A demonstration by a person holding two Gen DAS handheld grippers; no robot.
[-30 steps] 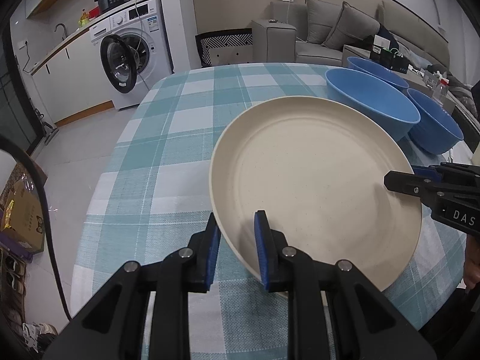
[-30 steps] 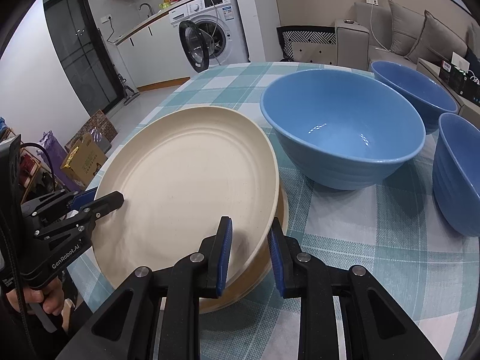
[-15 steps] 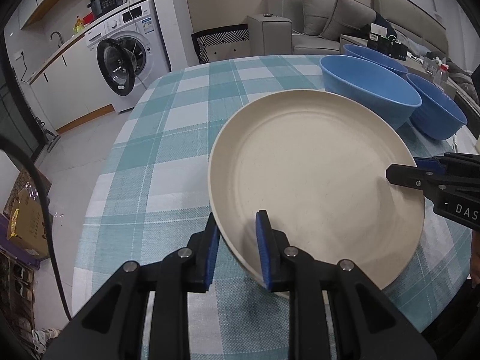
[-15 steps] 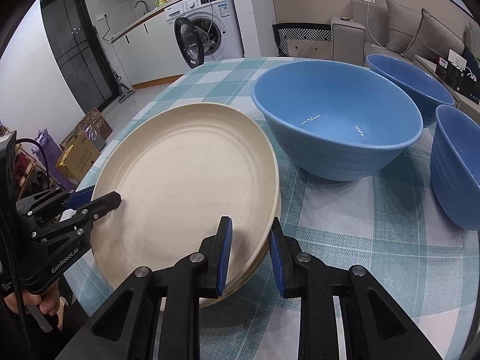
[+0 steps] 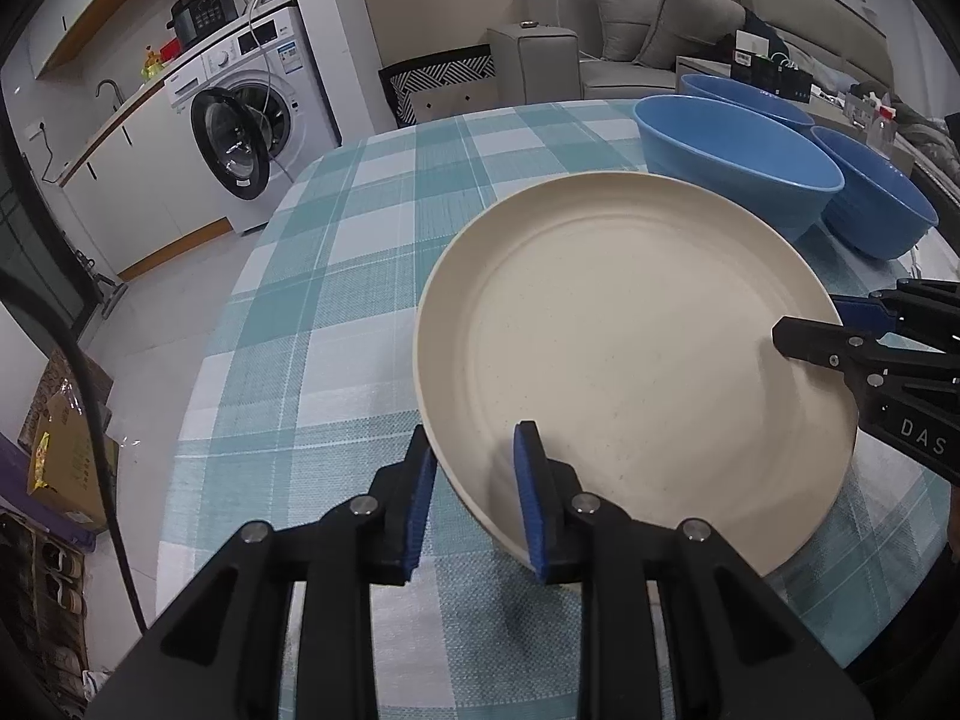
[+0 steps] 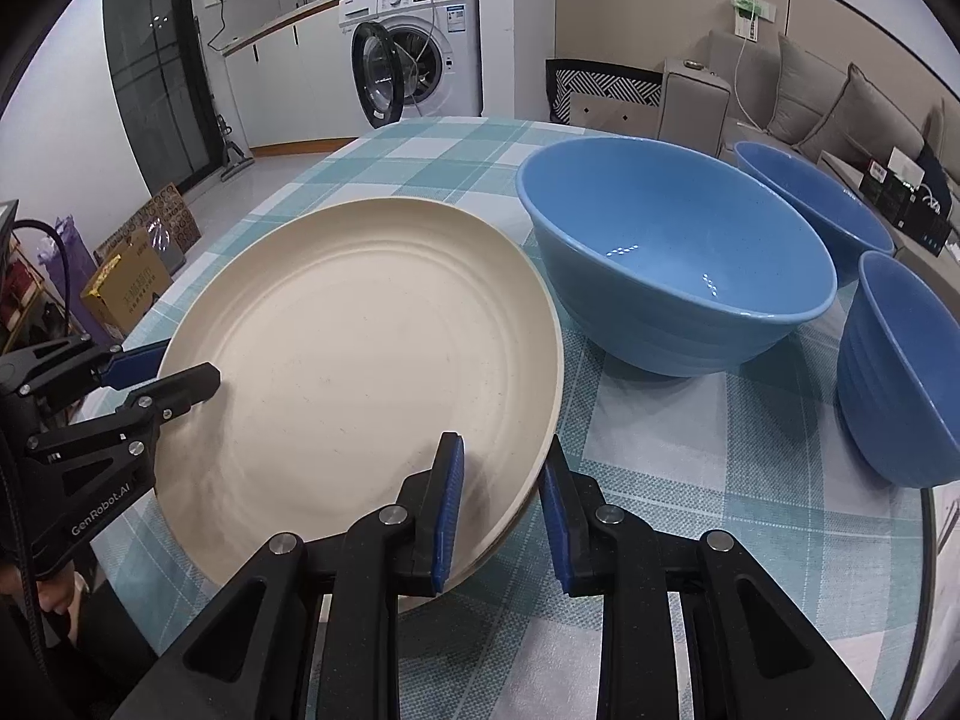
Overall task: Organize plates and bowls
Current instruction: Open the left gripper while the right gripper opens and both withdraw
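Note:
A large cream plate (image 5: 630,330) (image 6: 360,348) lies on the teal checked tablecloth (image 5: 336,312), stacked on a second cream plate whose rim (image 6: 510,531) peeks out beneath. My left gripper (image 5: 474,480) (image 6: 174,366) is shut on the top plate's near-left rim, one blue pad on its inner face and one outside. On the opposite rim my right gripper (image 6: 498,480) (image 5: 810,321) is shut the same way. Three blue bowls stand beyond: a big one (image 6: 672,276) right beside the plates, one behind it (image 6: 810,198), and one at the right (image 6: 900,372).
The table's left edge drops to a tiled floor with cardboard boxes (image 5: 54,438). A washing machine (image 5: 246,132) with its door open stands behind, and a grey sofa (image 5: 690,30) at the back right. A hand (image 6: 54,600) holds the left gripper.
The top plate has sunk from a tilt and now lies close on the lower plate. Both grippers stay on its rim, and the left jaws look slightly wider.

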